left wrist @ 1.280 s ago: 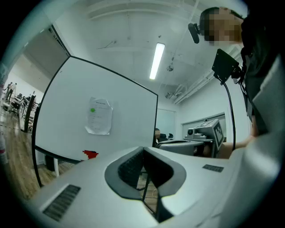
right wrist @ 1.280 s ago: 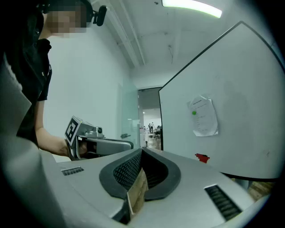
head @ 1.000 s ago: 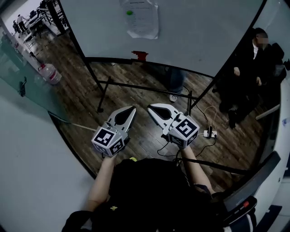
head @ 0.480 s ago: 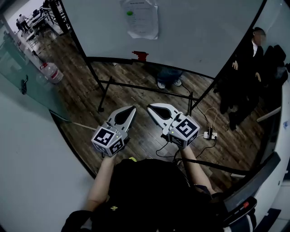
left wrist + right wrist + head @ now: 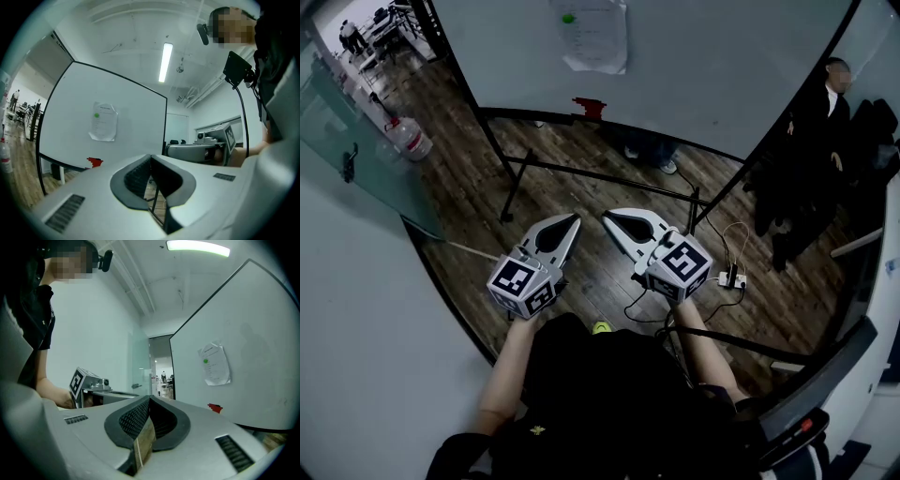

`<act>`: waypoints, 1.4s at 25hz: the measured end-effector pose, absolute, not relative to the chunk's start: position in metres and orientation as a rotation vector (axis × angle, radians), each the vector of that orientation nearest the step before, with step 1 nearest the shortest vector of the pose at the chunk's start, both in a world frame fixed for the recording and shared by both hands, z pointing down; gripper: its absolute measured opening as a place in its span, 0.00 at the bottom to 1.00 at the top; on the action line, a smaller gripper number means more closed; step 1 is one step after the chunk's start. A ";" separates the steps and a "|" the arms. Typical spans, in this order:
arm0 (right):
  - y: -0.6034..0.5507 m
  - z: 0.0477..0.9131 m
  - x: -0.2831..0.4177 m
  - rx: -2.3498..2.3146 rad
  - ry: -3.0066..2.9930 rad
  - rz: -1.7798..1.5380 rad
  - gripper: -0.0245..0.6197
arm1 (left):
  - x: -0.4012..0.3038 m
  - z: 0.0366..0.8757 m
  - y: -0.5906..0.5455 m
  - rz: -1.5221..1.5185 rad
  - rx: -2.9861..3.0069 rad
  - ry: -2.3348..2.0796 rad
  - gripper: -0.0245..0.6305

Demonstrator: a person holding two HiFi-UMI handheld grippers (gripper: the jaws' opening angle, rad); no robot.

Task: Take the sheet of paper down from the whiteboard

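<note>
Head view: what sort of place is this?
Most likely an office or meeting area: a freestanding whiteboard with a sheet of paper on it, a glass partition at the left, and what look like desks in the room beyond.

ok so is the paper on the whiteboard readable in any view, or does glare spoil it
No. Head view: fisheye bows the black-framed white whiteboard; the white sheet of paper is small, print illegible. Left gripper view: dark rounded corners, a bright ceiling strip light, no glare on the paper. Right gripper view: paper evenly lit, print also unreadable.
</note>
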State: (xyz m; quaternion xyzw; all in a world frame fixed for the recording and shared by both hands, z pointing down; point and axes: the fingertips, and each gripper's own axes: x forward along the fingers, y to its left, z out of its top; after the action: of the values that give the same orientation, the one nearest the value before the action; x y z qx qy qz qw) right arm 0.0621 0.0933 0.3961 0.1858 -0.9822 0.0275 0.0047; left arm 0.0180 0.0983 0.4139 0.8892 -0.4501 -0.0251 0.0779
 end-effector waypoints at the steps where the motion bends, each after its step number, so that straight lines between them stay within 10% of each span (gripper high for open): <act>1: 0.093 0.396 0.062 0.576 -3.079 0.087 0.05 | 0.018 0.414 0.097 -0.076 2.662 -1.351 0.08; 35: -0.031 0.399 0.019 0.638 -3.050 0.125 0.05 | -0.020 0.416 -0.031 -0.102 2.664 -1.289 0.08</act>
State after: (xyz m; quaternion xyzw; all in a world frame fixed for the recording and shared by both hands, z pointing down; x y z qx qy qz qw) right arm 0.0188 -0.0315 0.3994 0.2045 -0.9780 0.0402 0.0114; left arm -0.0203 -0.0308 0.4161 0.8960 -0.4336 -0.0344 0.0898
